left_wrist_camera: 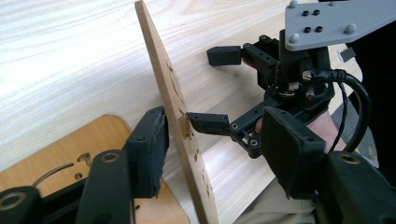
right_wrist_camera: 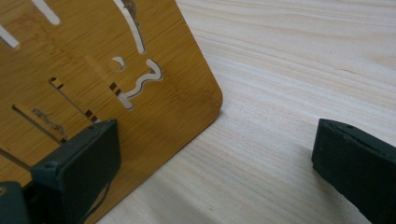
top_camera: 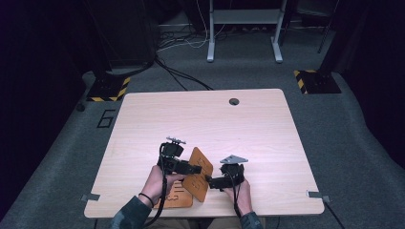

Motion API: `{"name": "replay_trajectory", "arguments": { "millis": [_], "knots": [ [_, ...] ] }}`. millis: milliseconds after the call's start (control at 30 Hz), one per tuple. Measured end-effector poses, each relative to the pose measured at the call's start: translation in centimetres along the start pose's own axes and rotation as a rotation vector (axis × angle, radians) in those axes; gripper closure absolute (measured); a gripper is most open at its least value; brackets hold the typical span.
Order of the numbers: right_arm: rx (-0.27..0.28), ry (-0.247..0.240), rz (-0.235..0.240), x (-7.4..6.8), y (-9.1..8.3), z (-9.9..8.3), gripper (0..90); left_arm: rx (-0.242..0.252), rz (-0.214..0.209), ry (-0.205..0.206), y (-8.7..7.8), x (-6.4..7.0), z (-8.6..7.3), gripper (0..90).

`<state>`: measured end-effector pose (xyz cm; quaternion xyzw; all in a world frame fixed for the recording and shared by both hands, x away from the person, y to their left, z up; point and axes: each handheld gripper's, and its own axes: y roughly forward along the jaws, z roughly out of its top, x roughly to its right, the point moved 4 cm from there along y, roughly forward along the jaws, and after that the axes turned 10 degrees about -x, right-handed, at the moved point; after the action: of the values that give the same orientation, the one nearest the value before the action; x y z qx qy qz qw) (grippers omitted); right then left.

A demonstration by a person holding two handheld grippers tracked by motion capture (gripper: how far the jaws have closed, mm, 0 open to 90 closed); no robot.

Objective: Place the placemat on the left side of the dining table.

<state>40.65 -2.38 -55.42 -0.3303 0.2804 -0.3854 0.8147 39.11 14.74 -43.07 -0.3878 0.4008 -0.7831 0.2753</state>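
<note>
A thin wooden board [top_camera: 201,168] with cut-out slots stands tilted on its edge near the table's front. My left gripper [top_camera: 193,168] is open around it. In the left gripper view the board [left_wrist_camera: 163,79] rises edge-on between the jaws, close against the left finger [left_wrist_camera: 149,149]. My right gripper [top_camera: 212,181] is open too. Its left finger [right_wrist_camera: 79,168] rests against the board's face [right_wrist_camera: 93,60], and the other finger is over bare table. That right gripper [left_wrist_camera: 201,88] faces me from beyond the board. A second slotted board [top_camera: 175,196] lies flat beneath my left hand.
The pale wooden table [top_camera: 248,129] has a round cable hole [top_camera: 234,101] near its far edge and metal clips [top_camera: 90,197] at the front corners. Beyond it on grey carpet are a desk frame [top_camera: 243,28], cables and hazard-striped bases [top_camera: 109,89].
</note>
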Motion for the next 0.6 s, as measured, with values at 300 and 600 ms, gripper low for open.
{"name": "replay_trajectory", "arguments": {
  "millis": [300, 600],
  "knots": [
    [0.020, 0.036, -0.003, 1.1, -0.6, -0.3, 0.5, -0.037, -0.015, 0.053, 0.8, 1.4, 0.7, 48.9],
    [0.028, 0.060, -0.016, 1.9, -1.2, -0.8, 0.5, -0.077, 0.012, 0.116, 1.8, 2.8, 1.5, 57.1]
  ]
}}
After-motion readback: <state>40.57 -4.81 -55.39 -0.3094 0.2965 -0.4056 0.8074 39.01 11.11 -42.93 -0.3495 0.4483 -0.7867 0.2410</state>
